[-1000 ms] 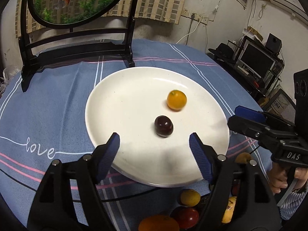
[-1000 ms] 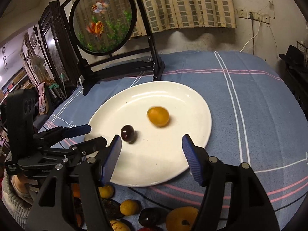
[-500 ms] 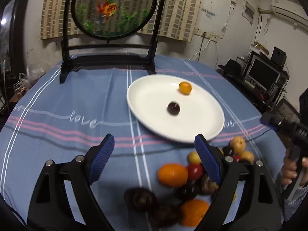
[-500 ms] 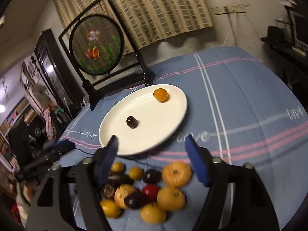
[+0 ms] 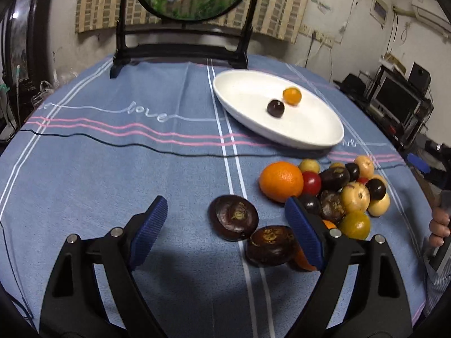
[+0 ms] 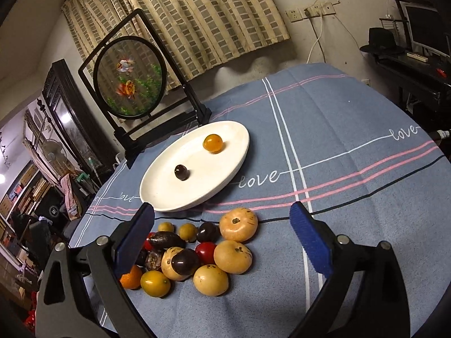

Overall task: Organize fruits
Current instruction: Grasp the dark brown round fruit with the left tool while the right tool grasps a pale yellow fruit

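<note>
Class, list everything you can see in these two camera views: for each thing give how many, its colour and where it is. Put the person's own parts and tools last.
plate: one, white, on the cloth beyond the fruit pile.
small orange fruit: one, on the plate's far side.
dark round fruit: one, dark purple, mid-plate.
fruit pile: many, tan, yellow, red, orange, dark; on the cloth near the plate.
flat dark fruits: two, dark brown, beside the pile, near the left gripper.
tablecloth: one, blue, white and pink stripes, over the table.
goldfish screen: one, black frame, behind the plate.
cable: one, black, across the cloth.
left gripper: black, blue pads, open, empty.
right gripper: same colours, jaws opening, nothing gripped.
hand: one, right edge of the left view.
</note>
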The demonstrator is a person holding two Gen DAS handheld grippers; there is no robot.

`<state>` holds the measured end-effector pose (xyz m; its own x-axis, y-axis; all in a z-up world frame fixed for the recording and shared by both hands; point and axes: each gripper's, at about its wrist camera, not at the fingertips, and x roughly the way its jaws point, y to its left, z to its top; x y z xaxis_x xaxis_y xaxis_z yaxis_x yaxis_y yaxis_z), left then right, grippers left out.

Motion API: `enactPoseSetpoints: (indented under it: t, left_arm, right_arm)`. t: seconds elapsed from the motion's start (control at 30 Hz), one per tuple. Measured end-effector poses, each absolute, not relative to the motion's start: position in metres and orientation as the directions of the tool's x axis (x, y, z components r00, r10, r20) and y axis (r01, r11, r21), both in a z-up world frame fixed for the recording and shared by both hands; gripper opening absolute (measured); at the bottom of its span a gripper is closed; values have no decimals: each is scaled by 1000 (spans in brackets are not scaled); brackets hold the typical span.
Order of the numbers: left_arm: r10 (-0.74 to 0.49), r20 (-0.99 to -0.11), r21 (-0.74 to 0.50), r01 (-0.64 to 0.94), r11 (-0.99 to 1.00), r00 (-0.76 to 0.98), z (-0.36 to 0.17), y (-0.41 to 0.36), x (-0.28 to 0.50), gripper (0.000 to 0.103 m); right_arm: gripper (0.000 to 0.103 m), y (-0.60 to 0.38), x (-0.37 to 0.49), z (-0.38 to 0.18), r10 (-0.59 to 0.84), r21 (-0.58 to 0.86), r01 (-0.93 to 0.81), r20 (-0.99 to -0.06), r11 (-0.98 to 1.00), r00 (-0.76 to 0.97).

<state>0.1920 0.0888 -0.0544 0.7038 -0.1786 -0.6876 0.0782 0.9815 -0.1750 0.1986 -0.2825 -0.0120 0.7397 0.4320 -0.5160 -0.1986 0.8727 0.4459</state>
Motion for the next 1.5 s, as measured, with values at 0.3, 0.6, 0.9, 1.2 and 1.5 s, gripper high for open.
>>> enactPoseSetpoints:
  t: [0.3, 0.6, 0.9, 1.2, 1.5]
  left_arm:
    - [-161, -741, -121, 107, 987, 651, -68, 77, 209, 89]
    - [-59, -726, -115, -36, 993, 685, -64, 113, 205, 90]
    - [-100, -768, -71, 72, 995, 632, -74, 89, 214, 91]
    - [-13, -756, 3, 23, 1000, 654, -73, 101, 208, 89]
    - [-127, -760, -87, 93, 992, 637, -74, 98, 216, 42]
  right_arm:
    - [97, -281, 199, -14, 446, 455, -201, -534, 867, 718]
    - [97, -283, 199, -13, 440, 456, -193, -535, 869, 721]
    - [98, -280, 201, -15, 437, 450, -189, -548, 873, 714]
    - [98, -279, 200, -15, 445, 450, -200, -545, 870, 711]
    - [98, -269, 201, -17, 456, 419, -239, -558, 876, 694]
